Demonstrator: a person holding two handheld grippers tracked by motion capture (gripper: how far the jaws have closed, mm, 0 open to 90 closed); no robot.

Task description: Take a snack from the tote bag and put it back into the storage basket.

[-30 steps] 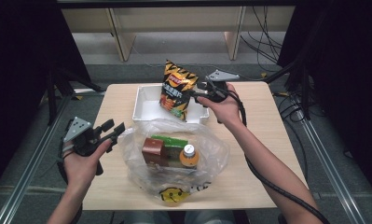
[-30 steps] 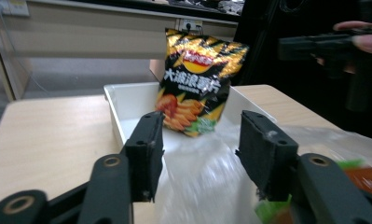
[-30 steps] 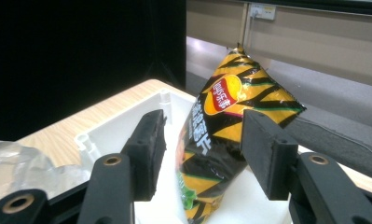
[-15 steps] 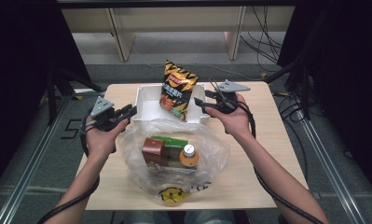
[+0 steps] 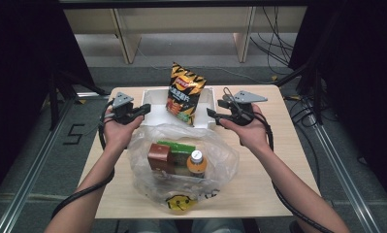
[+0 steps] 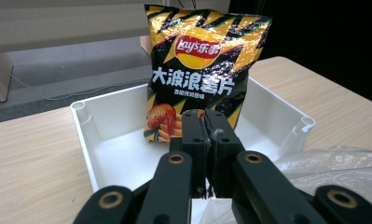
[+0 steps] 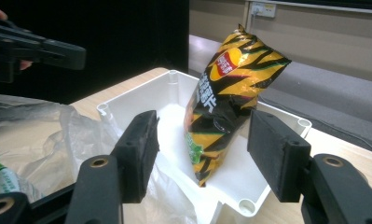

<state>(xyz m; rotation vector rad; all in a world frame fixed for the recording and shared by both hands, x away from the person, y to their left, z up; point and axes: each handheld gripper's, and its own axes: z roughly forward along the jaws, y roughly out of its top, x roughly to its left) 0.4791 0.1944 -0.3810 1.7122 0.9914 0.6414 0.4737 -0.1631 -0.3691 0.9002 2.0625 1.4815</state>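
Chip bag (image 5: 185, 93) upright in bin (image 5: 152, 97), between both claws, untouched

plastic bag (image 5: 181, 165) | bottle (image 5: 196, 162) | brown carton (image 5: 159, 156) | table (image 5: 288, 160)

Glossy foil chip bag (image 6: 200, 70) in smooth white plastic bin (image 6: 99, 140) (matt); wood-grain table (image 5: 283, 160).

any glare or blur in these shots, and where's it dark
High view: soft overall, dark at both sides. Left gripper view: glare on the chip bag, its print sharp, the shut left gripper soft. Right gripper view: black top left, the open right gripper slightly soft.
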